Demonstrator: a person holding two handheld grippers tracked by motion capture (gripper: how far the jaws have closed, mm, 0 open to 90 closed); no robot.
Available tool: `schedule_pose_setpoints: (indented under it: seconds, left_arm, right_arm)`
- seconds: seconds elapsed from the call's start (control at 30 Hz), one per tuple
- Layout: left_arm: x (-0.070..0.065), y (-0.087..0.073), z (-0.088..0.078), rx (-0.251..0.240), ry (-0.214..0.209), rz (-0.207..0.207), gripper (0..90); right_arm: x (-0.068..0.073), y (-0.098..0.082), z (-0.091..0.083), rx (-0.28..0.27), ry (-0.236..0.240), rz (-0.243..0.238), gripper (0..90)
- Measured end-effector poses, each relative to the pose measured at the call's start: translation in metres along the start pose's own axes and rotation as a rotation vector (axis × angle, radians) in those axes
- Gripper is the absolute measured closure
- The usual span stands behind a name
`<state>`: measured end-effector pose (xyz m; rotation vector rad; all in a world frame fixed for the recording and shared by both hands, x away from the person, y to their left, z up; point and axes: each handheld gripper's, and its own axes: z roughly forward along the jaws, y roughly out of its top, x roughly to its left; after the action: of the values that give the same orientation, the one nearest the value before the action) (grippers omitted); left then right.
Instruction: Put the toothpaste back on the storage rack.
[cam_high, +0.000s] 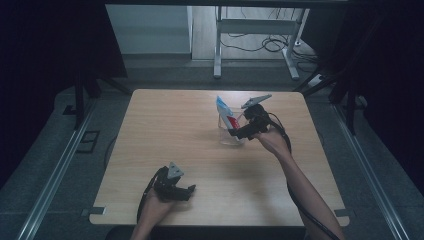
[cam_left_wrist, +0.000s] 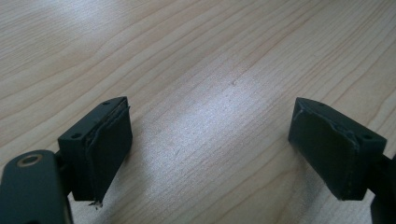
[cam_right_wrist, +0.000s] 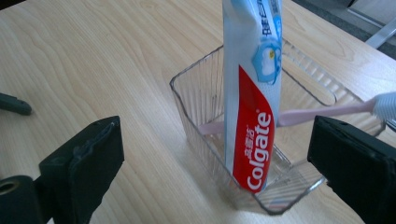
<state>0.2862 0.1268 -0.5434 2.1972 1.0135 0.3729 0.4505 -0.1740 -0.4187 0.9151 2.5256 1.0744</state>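
A clear ribbed plastic holder (cam_right_wrist: 205, 102) (cam_high: 226, 131) stands on the wooden table. Upright in it leans a Colgate toothpaste tube (cam_right_wrist: 252, 98) (cam_high: 226, 114), white, blue and red. A pink toothbrush (cam_right_wrist: 322, 114) lies slanted in the holder behind the tube, bristle head to the right. My right gripper (cam_right_wrist: 215, 172) (cam_high: 236, 133) sits just in front of the holder, open, its pads apart from the tube. My left gripper (cam_left_wrist: 210, 154) (cam_high: 189, 192) rests low near the table's front edge, open, with bare wood between its pads.
The table (cam_high: 170, 125) is light wood with free room at left and centre. Past its far edge stand a white desk frame (cam_high: 255, 30) and floor cables (cam_high: 272, 45). Dark curtains flank both sides.
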Motion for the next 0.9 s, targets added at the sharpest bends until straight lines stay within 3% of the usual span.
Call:
schedule_pose_setpoints:
  seconds: [0.57, 0.9]
  left_arm:
    - [0.000, 0.000, 0.000, 0.000, 0.000, -0.001, 13.7]
    - [0.000, 0.000, 0.000, 0.000, 0.001, -0.001, 13.7]
  right_arm:
    - [0.011, -0.022, -0.020, -0.026, -0.009, -0.034, 2.4]
    - [0.014, -0.041, -0.029, -0.029, -0.010, -0.027, 1.2]
